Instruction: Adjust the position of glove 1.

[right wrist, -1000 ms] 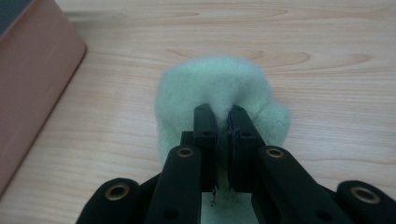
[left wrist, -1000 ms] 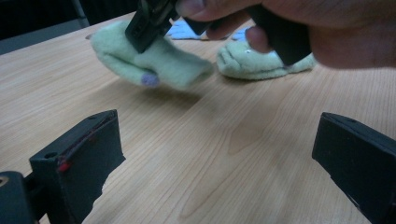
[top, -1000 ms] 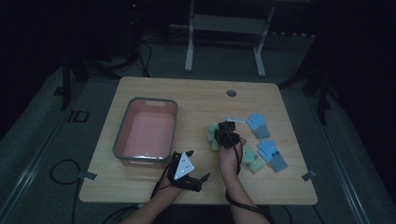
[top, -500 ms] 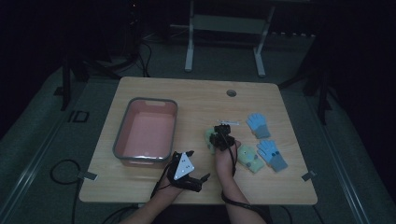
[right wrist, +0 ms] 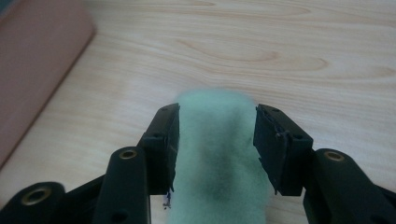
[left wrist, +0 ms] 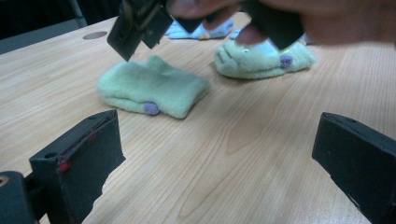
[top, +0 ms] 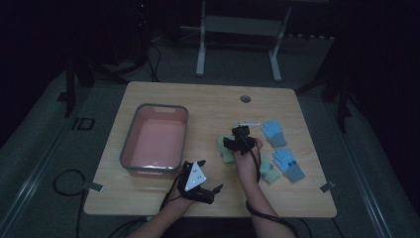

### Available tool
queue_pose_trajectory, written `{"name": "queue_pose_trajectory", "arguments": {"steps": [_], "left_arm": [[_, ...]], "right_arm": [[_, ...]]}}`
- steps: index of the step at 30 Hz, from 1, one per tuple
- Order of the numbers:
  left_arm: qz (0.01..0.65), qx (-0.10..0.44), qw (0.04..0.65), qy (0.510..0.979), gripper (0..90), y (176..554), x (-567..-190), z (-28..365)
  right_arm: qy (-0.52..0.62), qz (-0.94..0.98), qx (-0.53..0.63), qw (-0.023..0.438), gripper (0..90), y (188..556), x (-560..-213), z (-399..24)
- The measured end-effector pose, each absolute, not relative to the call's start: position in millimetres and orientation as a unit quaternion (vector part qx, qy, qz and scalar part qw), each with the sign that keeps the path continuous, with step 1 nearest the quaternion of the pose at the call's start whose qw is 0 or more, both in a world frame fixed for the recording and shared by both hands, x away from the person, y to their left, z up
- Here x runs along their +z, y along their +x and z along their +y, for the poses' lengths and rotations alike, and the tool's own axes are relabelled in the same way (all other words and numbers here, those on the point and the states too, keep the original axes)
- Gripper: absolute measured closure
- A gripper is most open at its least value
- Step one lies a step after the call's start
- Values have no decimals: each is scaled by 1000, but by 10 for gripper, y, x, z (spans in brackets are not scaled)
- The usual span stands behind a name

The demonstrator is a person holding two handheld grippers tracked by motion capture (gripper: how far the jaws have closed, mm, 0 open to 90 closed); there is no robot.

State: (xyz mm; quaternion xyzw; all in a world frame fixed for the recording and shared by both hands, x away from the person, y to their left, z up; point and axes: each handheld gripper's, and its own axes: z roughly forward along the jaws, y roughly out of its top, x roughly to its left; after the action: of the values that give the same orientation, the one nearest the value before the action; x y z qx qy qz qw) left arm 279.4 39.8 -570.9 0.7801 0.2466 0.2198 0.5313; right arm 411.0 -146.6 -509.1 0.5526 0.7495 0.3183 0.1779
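Straddling green glove [right wrist: 219,158] | right claw [right wrist: 217,140] just opening, unpinched | left claw [left wrist: 224,163] spread

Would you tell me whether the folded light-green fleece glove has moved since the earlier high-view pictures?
Yes. The light-green fleece glove has shifted left, toward the grey-rimmed pink tub. The right gripper, its jaws just opening, stands over it.
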Motion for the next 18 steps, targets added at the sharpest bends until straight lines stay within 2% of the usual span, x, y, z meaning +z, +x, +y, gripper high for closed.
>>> {"name": "queue_pose_trajectory", "arguments": {"steps": [11, 18], "left_arm": [[248, 218, 532, 780, 18, 2799, -5709, 397], [248, 218, 531, 780, 18, 2801, -5709, 396]], "right_arm": [[486, 789, 347, 144, 537, 4186, -4886, -1926], [450, 814, 338, 147, 589, 4174, -4892, -2251]]}}
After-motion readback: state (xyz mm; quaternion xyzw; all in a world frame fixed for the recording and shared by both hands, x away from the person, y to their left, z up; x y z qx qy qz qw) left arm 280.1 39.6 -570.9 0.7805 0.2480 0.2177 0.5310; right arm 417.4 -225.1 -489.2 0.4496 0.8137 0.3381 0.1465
